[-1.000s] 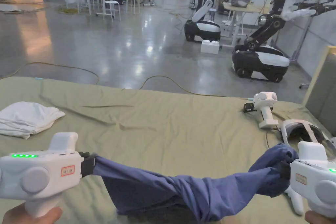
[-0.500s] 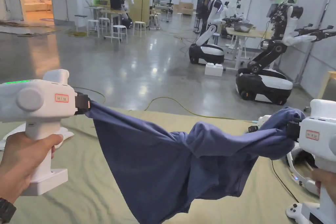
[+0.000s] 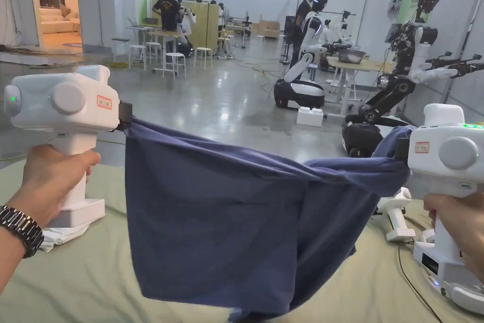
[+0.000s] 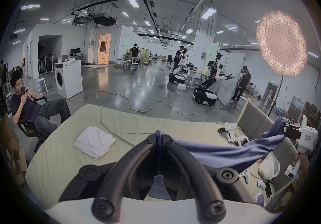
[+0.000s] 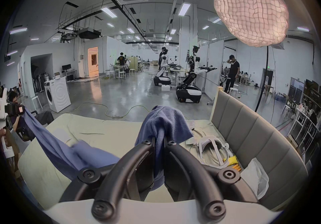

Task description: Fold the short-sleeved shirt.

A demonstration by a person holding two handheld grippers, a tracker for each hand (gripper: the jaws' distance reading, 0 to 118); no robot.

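Note:
A blue short-sleeved shirt hangs in the air above the bed, stretched between both grippers. My left gripper is shut on its upper left corner, and my right gripper is shut on a bunched upper right corner. In the left gripper view the blue cloth is pinched between the black jaws and runs off right to the other gripper. In the right gripper view the shirt bulges over the jaw tips and trails left. Its lower hem reaches down to the sheet.
The bed has a pale green sheet. A folded white cloth lies on its left part. A spare white gripper, a headset and cables lie at the right by the grey headboard. A seated person is left of the bed.
Both grippers have risen with the shirt, lifting it from a twisted rope near the sheet into a spread hanging panel. The head camera has tilted up.

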